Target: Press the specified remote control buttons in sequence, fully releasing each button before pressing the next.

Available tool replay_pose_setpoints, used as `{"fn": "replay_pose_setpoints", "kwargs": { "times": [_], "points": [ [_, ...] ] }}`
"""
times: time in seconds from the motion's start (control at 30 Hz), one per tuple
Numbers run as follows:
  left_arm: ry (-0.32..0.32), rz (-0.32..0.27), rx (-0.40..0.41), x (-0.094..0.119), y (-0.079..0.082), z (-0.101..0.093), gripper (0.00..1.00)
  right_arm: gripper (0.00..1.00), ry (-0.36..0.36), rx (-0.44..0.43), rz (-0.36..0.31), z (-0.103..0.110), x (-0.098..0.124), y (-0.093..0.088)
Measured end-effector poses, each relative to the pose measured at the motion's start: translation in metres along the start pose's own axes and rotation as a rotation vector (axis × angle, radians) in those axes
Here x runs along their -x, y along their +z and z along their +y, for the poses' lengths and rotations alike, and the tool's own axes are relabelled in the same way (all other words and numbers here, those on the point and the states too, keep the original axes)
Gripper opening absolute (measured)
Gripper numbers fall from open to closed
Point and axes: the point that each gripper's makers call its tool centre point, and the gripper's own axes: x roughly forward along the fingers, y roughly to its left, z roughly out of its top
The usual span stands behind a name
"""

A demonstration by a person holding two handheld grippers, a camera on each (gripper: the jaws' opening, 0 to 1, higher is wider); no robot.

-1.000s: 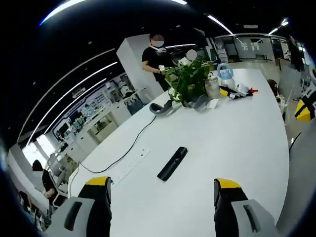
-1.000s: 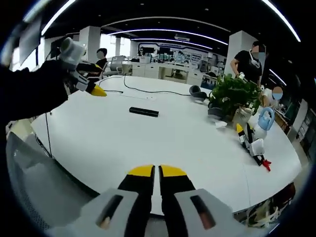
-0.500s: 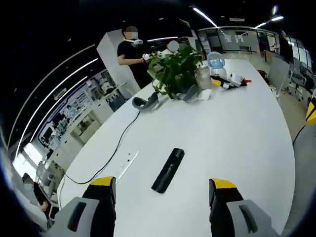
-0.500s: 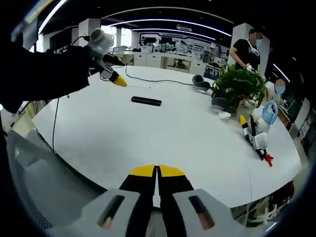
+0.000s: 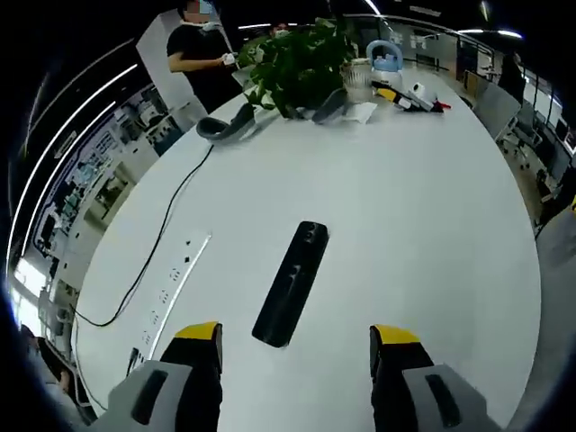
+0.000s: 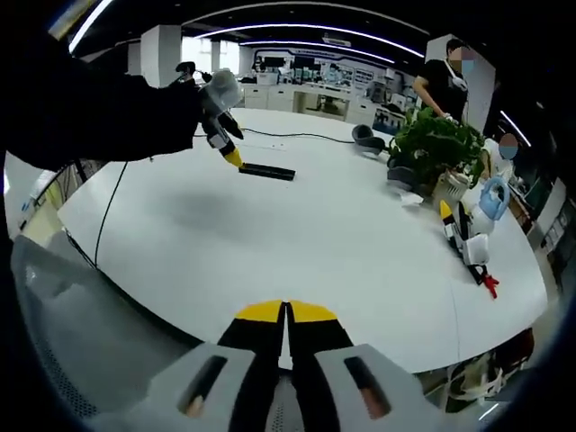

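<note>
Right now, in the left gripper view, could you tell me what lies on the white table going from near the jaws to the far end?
Black remote control → grey headset → potted green plant → light blue kettle, all on the white table.

Slim black remote control lies flat on the white table, untouched

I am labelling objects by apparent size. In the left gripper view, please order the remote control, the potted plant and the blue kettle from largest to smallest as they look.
1. Potted plant
2. Remote control, close behind the plant, but it lies much nearer the camera, so this order is unsure.
3. Blue kettle, clearly smallest-looking, and far away.
</note>
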Motion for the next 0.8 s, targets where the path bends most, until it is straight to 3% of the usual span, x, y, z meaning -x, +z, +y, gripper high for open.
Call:
{"fn": "replay_pose_setpoints", "kwargs": {
  "times": [0.17, 0.27, 0.43, 0.7, 0.8],
  "points": [
    [-0.085, 0.045, 0.013, -0.019, 0.001, 0.007, 0.64, 0.00, 0.003, 0.001, 0.025, 0.000, -0.002, -0.004],
    [-0.133, 0.069, 0.007, -0.026, 0.000, 0.009, 0.56, 0.00, -0.002, -0.003, 0.034, -0.001, -0.003, -0.006],
    [-0.224, 0.145, 0.003, -0.040, -0.007, 0.007, 0.52, 0.00, -0.004, -0.008, 0.047, -0.002, -0.004, -0.009],
    [-0.255, 0.236, -0.064, -0.055, -0.019, 0.012, 0.52, 0.00, -0.003, -0.007, 0.070, -0.002, -0.006, -0.013],
    [-0.242, 0.261, -0.121, -0.059, -0.022, 0.016, 0.46, 0.00, -0.002, -0.009, 0.075, -0.003, -0.006, -0.014]
  ]
}}
